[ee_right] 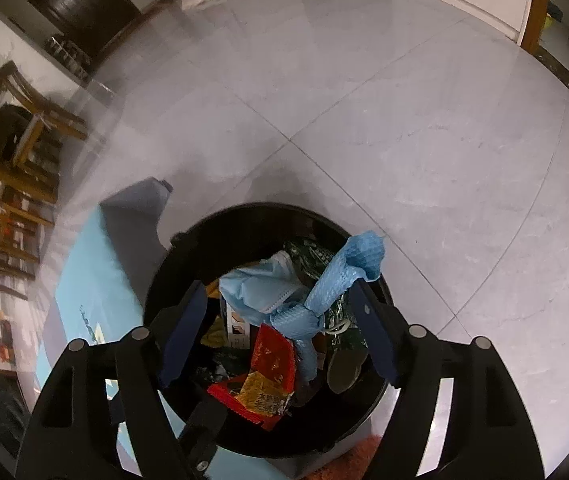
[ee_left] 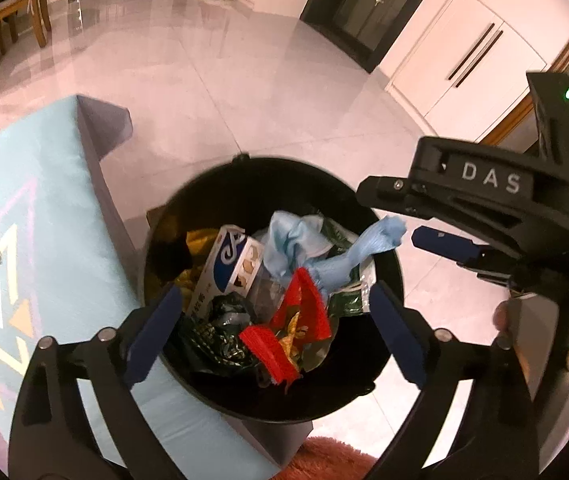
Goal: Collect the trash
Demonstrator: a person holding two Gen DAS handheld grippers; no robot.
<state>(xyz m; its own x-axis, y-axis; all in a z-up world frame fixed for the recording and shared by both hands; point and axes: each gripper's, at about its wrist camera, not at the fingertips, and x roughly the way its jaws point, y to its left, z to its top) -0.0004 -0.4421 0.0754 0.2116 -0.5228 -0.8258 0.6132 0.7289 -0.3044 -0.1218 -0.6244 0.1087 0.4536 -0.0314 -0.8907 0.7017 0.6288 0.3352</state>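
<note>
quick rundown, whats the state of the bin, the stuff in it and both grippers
black bin: upright on the floor beside the table, no lid on, partly filled
blue cloth: in the bin, one end draped over the rim
face mask: crumpled, on top of the pile
red wrapper: torn open, in the bin
white and blue box: tilted, in the bin
left gripper: open, empty, above the bin
right gripper: open, empty, above the bin

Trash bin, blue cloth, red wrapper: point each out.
Trash bin (ee_left: 240,162): left wrist view, far rim.
Blue cloth (ee_right: 338,278): right wrist view, middle of the twisted strip.
Red wrapper (ee_left: 308,304): left wrist view, upper flap.
</note>
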